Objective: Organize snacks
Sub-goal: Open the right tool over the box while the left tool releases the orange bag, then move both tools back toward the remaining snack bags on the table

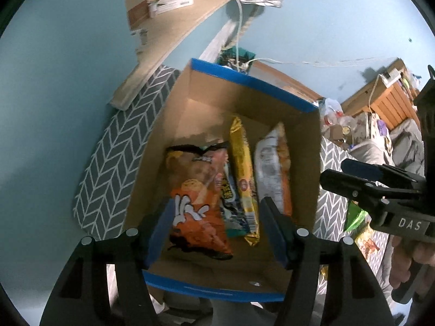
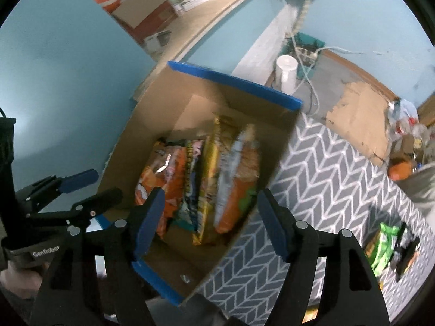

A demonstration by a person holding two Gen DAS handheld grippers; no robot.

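An open cardboard box with blue-edged flaps (image 1: 252, 81) (image 2: 233, 80) stands on a grey chevron mat. Inside it stand several snack packs: an orange chips bag (image 1: 195, 198) (image 2: 160, 182), a blue-white pack (image 1: 231, 203), a long yellow pack (image 1: 243, 176) (image 2: 210, 163) and a white-orange bag (image 1: 274, 168) (image 2: 236, 182). My left gripper (image 1: 217, 233) is open and empty above the box's near side. My right gripper (image 2: 210, 222) is open and empty over the box's near right corner; it also shows in the left wrist view (image 1: 337, 175). A green snack bag (image 2: 386, 244) (image 1: 356, 220) lies on the mat to the right.
The chevron mat (image 2: 326, 168) extends right of the box. More snack packs lie beside the green bag (image 2: 407, 252). A white cup (image 2: 285, 73), cables and torn cardboard (image 2: 359, 114) sit behind. A shelf with boxes (image 1: 168, 2) runs along the blue wall.
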